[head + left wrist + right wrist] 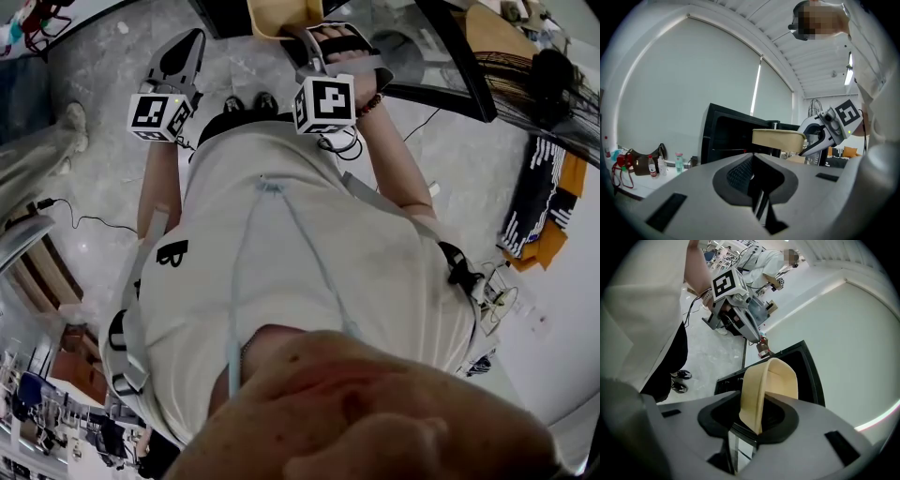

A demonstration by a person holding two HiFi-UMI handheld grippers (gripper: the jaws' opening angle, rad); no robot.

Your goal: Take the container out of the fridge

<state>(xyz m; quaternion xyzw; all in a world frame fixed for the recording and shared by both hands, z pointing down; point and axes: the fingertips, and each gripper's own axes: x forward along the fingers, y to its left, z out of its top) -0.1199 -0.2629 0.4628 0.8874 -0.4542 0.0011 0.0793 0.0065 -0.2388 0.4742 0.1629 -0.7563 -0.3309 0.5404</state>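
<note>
A tan, shallow container (pixel 768 385) stands on edge between my right gripper's (pixel 754 427) jaws, which are shut on its rim. In the left gripper view the same container (pixel 778 137) hangs level in front of the open black fridge (pixel 724 136), with the right gripper (pixel 808 140) clamped on its right end. The head view shows it at the top edge, container (pixel 277 19) above the right gripper (pixel 319 37). My left gripper (pixel 192 37) is held up to the left of it, jaws together and holding nothing. The fridge's dark opening (pixel 808 366) lies behind the container.
A counter left of the fridge carries several bottles (pixel 655 165) and a red bag (pixel 626 161). The person's shoes (pixel 246 103) stand on a marble floor with a cable (pixel 84 220) trailing at the left. Another person (pixel 761 261) and equipment stand further back.
</note>
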